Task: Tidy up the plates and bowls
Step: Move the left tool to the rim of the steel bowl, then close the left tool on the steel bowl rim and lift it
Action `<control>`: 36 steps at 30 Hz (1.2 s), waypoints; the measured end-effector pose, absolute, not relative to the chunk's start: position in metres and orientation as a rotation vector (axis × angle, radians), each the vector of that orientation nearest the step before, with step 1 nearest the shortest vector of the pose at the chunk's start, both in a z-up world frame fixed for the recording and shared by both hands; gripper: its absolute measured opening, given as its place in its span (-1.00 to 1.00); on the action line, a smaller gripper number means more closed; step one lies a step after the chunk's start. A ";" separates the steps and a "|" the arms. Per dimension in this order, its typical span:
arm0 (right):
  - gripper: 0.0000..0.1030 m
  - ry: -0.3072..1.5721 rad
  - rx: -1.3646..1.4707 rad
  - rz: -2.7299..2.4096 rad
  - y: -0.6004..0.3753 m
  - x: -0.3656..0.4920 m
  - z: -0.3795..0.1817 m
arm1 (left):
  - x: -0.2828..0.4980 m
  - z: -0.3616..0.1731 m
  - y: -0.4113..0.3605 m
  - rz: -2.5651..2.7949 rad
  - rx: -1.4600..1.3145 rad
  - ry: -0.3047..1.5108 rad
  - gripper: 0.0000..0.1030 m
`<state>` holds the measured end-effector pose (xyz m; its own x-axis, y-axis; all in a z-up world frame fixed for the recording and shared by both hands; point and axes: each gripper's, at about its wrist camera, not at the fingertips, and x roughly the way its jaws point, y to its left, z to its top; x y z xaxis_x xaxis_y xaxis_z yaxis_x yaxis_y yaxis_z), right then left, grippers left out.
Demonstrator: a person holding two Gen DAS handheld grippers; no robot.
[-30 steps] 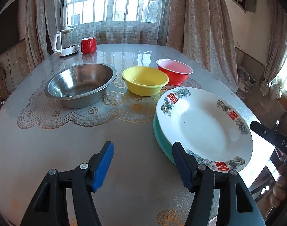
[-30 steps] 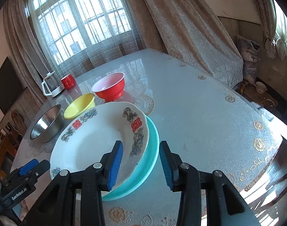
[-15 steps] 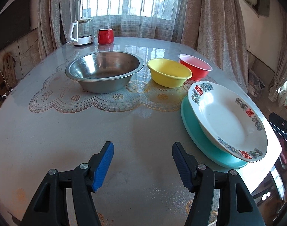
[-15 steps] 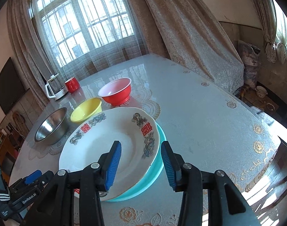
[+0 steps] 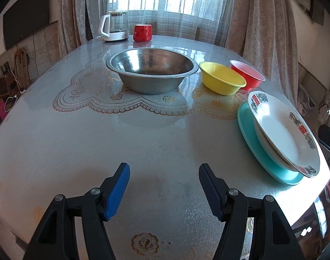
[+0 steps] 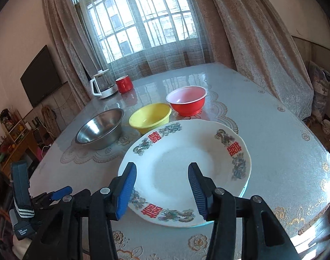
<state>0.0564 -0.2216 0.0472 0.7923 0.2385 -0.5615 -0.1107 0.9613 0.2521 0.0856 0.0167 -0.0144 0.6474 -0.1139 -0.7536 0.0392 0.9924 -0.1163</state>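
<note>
Right tool jaws have just been opening, empty, leaving white plate stacked on teal plate; left tool is hovering wide, empty, beside the white plate.

Table, left wrist view: steel bowl at 12 o'clock; smaller bowl and third bowl at 1; patterned plate on underplate at 3; kettle, cup behind.
</note>
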 end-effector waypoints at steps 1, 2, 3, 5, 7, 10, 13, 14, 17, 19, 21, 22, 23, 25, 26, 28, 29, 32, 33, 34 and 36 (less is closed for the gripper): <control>0.01 0.635 0.196 0.205 -0.215 0.057 0.046 | 0.085 -0.015 0.021 -0.081 -0.100 0.866 0.30; 0.01 0.643 0.184 0.220 -0.208 0.058 0.043 | 0.085 -0.015 0.024 -0.075 -0.107 0.870 0.31; 0.01 0.651 0.174 0.235 -0.202 0.058 0.041 | 0.084 -0.016 0.027 -0.069 -0.114 0.872 0.31; 0.01 0.666 0.152 0.263 -0.191 0.059 0.037 | 0.083 -0.017 0.034 -0.056 -0.123 0.874 0.31; 0.01 0.677 0.130 0.285 -0.181 0.060 0.034 | 0.081 -0.019 0.040 -0.045 -0.127 0.875 0.31; 0.02 0.698 0.106 0.318 -0.168 0.063 0.029 | 0.080 -0.021 0.048 -0.024 -0.131 0.871 0.31; 0.02 0.722 0.085 0.348 -0.155 0.068 0.024 | 0.080 -0.023 0.057 -0.008 -0.145 0.877 0.31; 0.02 0.729 0.082 0.358 -0.151 0.070 0.023 | 0.081 -0.024 0.060 -0.004 -0.152 0.880 0.31; 0.03 0.743 0.091 0.386 -0.143 0.080 0.023 | 0.084 -0.023 0.070 0.011 -0.161 0.886 0.31; 0.03 0.760 0.114 0.405 -0.140 0.088 0.025 | 0.089 -0.022 0.076 0.015 -0.168 0.889 0.31; 0.03 0.768 0.136 0.429 -0.136 0.097 0.028 | 0.096 -0.019 0.084 0.022 -0.194 0.890 0.31; 0.03 0.766 0.134 0.437 -0.133 0.102 0.031 | 0.100 -0.016 0.088 0.023 -0.208 0.889 0.30; 0.03 0.761 0.127 0.443 -0.130 0.107 0.033 | 0.105 -0.013 0.093 0.017 -0.221 0.881 0.30; 0.03 0.768 0.132 0.455 -0.124 0.121 0.036 | 0.114 -0.003 0.100 0.019 -0.236 0.848 0.31; 0.03 0.780 0.148 0.472 -0.121 0.130 0.037 | 0.119 0.003 0.103 0.017 -0.241 0.828 0.31; 0.03 0.803 0.181 0.489 -0.116 0.149 0.036 | 0.133 0.012 0.107 0.005 -0.251 0.801 0.31; 0.03 0.817 0.201 0.487 -0.113 0.159 0.034 | 0.142 0.017 0.109 0.005 -0.255 0.796 0.31; 0.03 0.860 0.286 0.495 -0.108 0.189 0.029 | 0.167 0.028 0.113 -0.011 -0.269 0.770 0.41; 0.03 0.874 0.317 0.488 -0.108 0.197 0.027 | 0.175 0.030 0.113 -0.003 -0.262 0.767 0.45; 0.03 0.885 0.350 0.484 -0.108 0.204 0.025 | 0.183 0.031 0.113 0.005 -0.256 0.771 0.45; 0.03 0.905 0.408 0.479 -0.108 0.218 0.023 | 0.198 0.031 0.113 -0.008 -0.255 0.777 0.48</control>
